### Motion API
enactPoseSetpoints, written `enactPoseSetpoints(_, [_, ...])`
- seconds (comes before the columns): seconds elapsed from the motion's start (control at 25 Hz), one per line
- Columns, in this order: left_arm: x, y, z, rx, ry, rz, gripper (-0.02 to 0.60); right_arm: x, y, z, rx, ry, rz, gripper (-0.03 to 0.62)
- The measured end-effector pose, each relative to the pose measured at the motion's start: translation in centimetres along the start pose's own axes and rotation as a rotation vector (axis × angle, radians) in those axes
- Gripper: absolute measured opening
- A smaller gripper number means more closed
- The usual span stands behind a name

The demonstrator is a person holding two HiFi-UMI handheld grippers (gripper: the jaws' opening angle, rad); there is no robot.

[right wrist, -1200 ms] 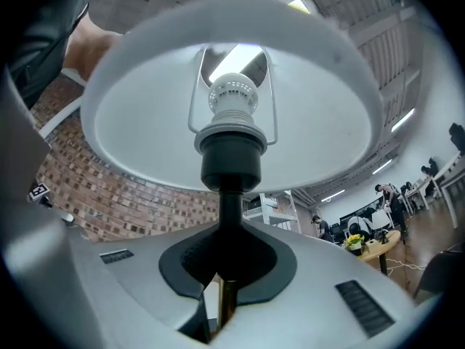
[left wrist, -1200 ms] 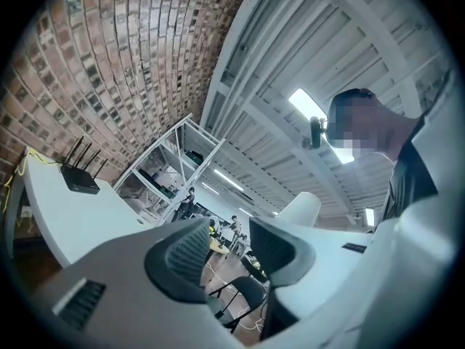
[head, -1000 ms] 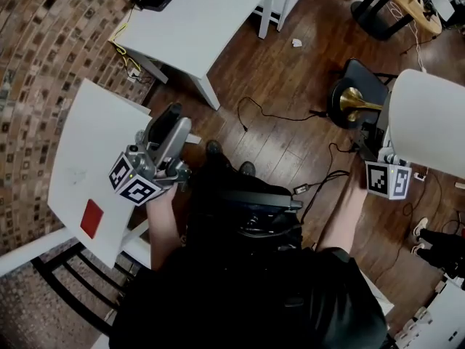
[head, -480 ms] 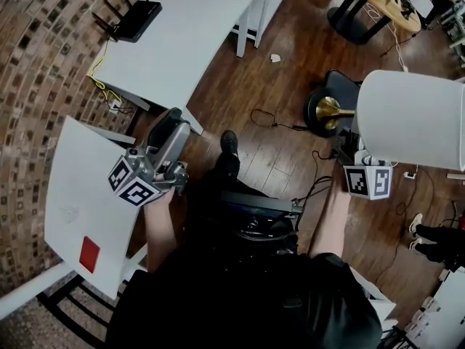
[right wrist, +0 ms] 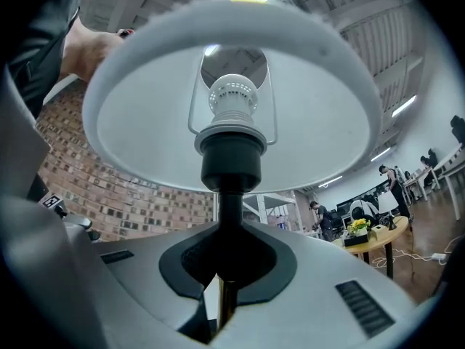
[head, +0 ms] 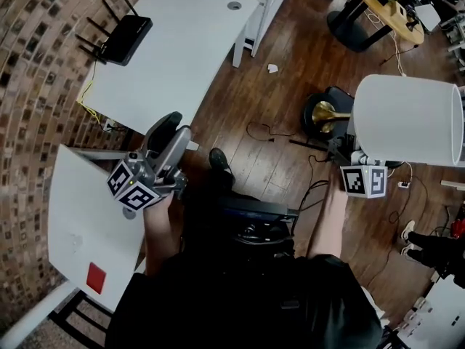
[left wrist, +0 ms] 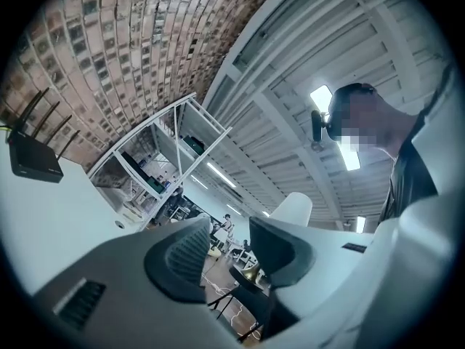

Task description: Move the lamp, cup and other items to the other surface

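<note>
Lamp (right wrist: 232, 107) stem tight between right gripper (right wrist: 225, 262) jaws, shade above; left gripper (left wrist: 229, 249) spread, empty.

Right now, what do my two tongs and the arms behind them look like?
Both are grey moulded plastic. The left tongs have two broad jaws with black ribbed pads. The right tongs match, with slotted vents on the shell. Each carries a cube of black-and-white square markers: left cube, right cube. The person wears a black top; the forearms are uncovered.
</note>
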State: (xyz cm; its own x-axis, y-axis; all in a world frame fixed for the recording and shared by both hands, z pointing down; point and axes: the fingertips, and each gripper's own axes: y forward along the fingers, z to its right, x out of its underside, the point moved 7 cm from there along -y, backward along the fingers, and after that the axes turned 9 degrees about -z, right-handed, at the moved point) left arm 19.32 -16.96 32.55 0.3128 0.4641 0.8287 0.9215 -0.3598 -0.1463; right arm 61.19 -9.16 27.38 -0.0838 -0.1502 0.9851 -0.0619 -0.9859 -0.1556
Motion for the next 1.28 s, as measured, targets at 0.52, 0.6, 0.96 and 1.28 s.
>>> enactPoseSetpoints(0.52, [-4.8,7.0,-11.4,-0.018,0.024,0.009,0.164,4.4,16.1,2.8,-0.066,0.038,-0.010,0.049])
enactPoseSetpoints(0.6, [-4.3,7.9,-12.4,-0.035,0.032,0.015,0.164,5.8,17.6,3.8,-0.084,0.046,-0.009,0.049])
enactPoseSetpoints(0.96, [-4.9,11.0,-13.3,-0.183,0.032,0.062,0.164,8.6,25.4,6.6,-0.221,0.106,-0.056,0.049])
enactPoseSetpoints(1.28, [-4.3,16.4,-11.1,-0.328,0.059,0.116,0.164,9.6,31.2,12.3,-0.365,0.136,-0.084,0.049])
